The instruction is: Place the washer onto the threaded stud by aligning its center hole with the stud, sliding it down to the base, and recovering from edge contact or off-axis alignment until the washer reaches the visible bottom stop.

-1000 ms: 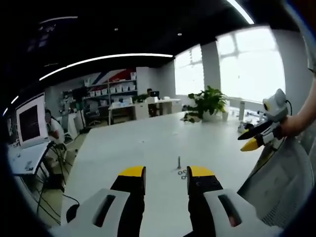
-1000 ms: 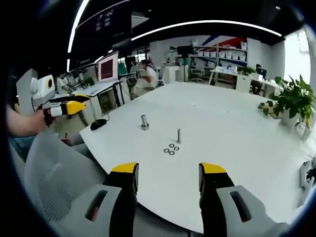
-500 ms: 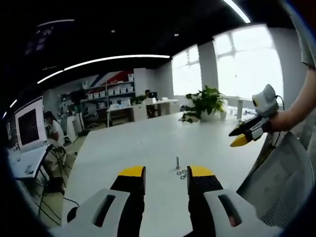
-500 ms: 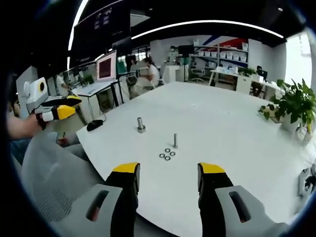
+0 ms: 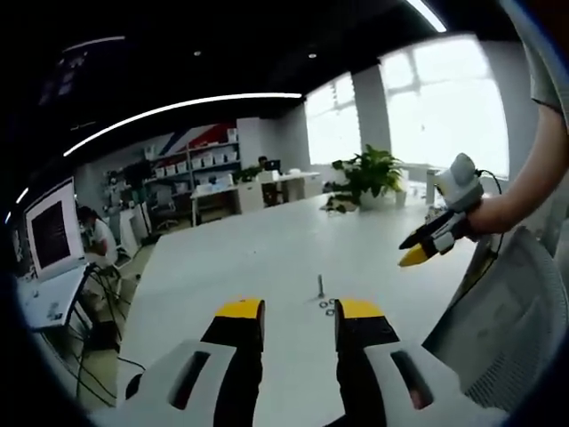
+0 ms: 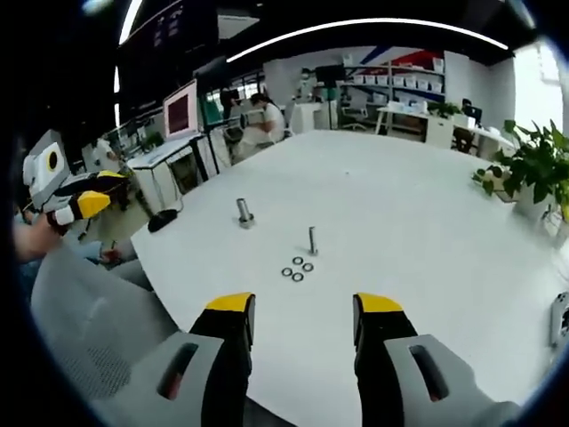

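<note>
Three washers (image 6: 297, 268) lie flat on the table (image 6: 409, 231) just before the upright stud (image 6: 312, 240), straight ahead of my right tool (image 6: 296, 307), spread and empty; it looks the nearer.

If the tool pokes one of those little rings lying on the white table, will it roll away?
Probably not. The washers lie flat beside the threaded stud, so a nudge would likely slide one across the smooth white table. They look thin and low, so pinching one may be fiddly. Being small, each is likely light.
</note>
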